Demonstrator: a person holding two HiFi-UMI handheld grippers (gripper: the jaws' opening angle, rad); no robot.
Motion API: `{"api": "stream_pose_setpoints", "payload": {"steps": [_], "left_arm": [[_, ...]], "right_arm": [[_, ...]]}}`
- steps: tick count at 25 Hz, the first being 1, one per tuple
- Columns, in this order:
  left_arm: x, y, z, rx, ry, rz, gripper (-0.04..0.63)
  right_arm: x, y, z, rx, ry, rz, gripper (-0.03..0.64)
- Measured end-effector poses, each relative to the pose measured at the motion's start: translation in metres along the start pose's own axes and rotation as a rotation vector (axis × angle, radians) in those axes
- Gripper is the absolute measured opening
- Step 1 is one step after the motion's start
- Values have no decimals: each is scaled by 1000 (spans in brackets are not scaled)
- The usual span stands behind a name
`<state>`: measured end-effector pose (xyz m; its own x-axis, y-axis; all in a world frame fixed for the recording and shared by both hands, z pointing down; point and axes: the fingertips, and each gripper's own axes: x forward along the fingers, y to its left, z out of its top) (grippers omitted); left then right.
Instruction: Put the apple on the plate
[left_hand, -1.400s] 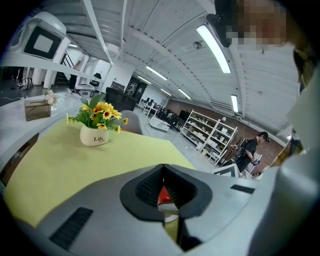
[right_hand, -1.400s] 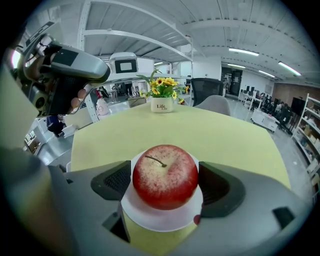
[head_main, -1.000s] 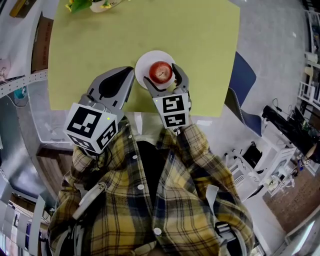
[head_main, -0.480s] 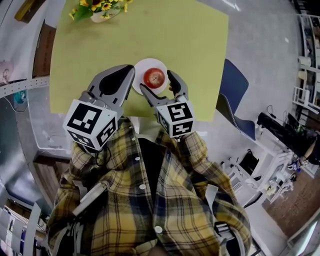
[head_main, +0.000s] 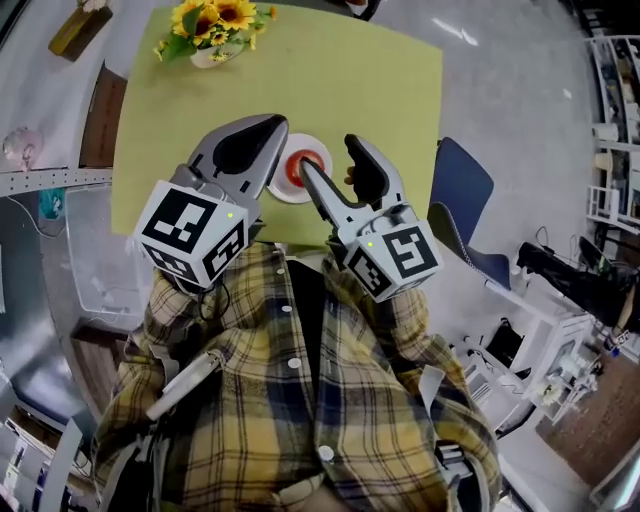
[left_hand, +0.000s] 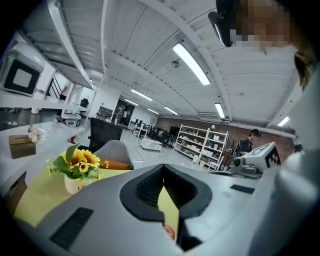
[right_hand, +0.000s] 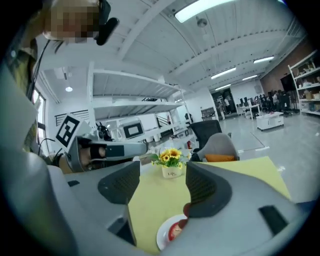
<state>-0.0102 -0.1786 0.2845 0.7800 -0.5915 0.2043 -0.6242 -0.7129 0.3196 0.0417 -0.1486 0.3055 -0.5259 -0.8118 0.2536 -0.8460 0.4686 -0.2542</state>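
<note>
— Where is the round red apple (head_main: 306, 166)?

— On the small round white plate (head_main: 290, 192), which lies flat on the matte yellow-green table top (head_main: 340, 80), close to its near edge. From the right gripper view the apple (right_hand: 175, 231) is half hidden behind one jaw, and the plate's smooth rim (right_hand: 162, 240) curves below it.

— And the right gripper (head_main: 328, 152)?

— It has let go. Its smooth grey curved jaws stand apart above the plate, though they have just been narrowing. Nothing lies between the ribbed black pads (right_hand: 200, 186), only bare table top beyond them.

— The left gripper (head_main: 275, 125)?

— Clenched on nothing. Its ribbed pads (left_hand: 150, 187) meet at the tips, leaving a narrow wedge-shaped slit lower down. It hangs just beside the plate, on the left.

— Anything else on the table?

— Sunflowers (head_main: 215, 18) in a rounded white pot (right_hand: 171, 171) at the far edge, well apart from the plate.
</note>
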Motion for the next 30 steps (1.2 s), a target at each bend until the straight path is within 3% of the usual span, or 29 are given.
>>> {"api": "stream_pose_setpoints", "payload": {"steps": [7,13,19,30], "left_arm": [[3,-20,21,24,-64,-24,8],[11,-23,26,29,-77,-26,8],[8,-14,19,14,-64,-3,8],[14,-13,10,11,-43,-7,8]], "right_arm": [[-23,16,51,-86,-109,47,136],[-29,4,55,-14,-127,65,11],[-30,-4,58,18,-154,56,-3],[-24,-11,32,66,-31,82,-3]]}}
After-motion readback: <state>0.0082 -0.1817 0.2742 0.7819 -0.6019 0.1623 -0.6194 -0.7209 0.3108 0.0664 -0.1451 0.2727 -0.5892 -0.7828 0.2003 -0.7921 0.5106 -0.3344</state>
